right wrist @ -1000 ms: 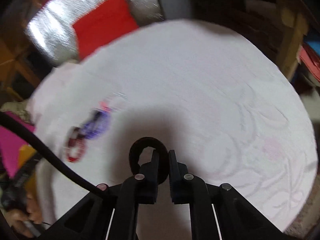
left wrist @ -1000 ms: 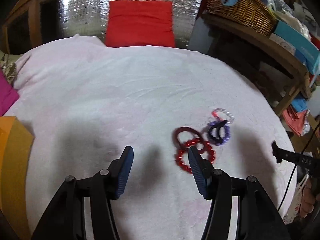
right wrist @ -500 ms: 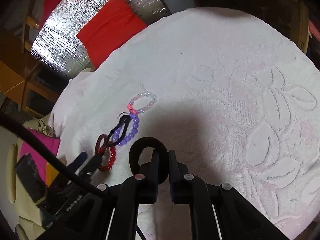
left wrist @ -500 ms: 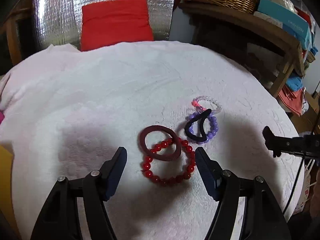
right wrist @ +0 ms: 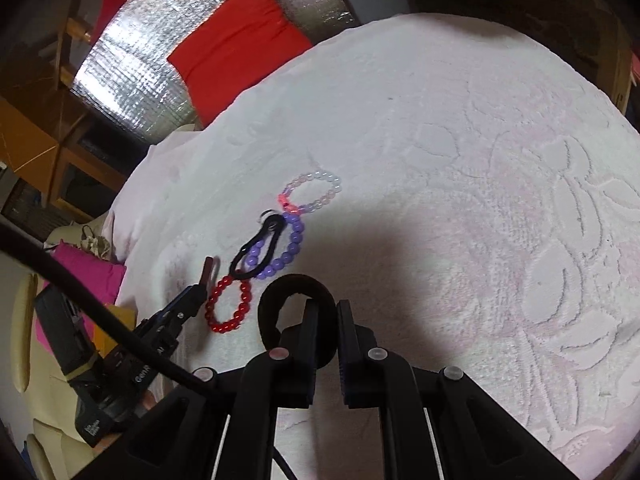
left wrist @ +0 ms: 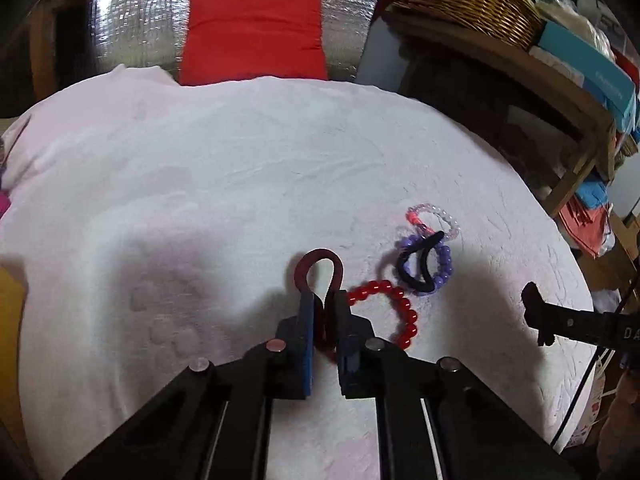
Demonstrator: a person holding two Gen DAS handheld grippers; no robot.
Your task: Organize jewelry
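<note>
Your left gripper [left wrist: 323, 300] is pinched nearly shut on the maroon band [left wrist: 319, 266], squeezing its loop tall and narrow above the white embossed cloth [left wrist: 208, 184]. The band's lower end sits between the fingers, right against the red bead bracelet [left wrist: 394, 306], which curls beside and partly under the right finger. Whether the band is clear of those beads cannot be told.

Your right gripper [right wrist: 323, 322] is likewise closed to a narrow gap on a dark hair tie [right wrist: 296, 288], held just over the cloth near the cluster. Beyond lie the purple bead bracelet [right wrist: 286, 254] with a thin black tie [right wrist: 258, 250] draped across it, and the pale bead bracelet [right wrist: 316, 194] touching its far end.

The step in hand looks like separating pieces: both grips are made, neither piece is yet set down apart. Next, the maroon band probably needs a slow, straight lift so the red beads do not drag along, then an open patch of cloth well apart from the tangle.

A red cushion [left wrist: 252, 34] stands behind.
</note>
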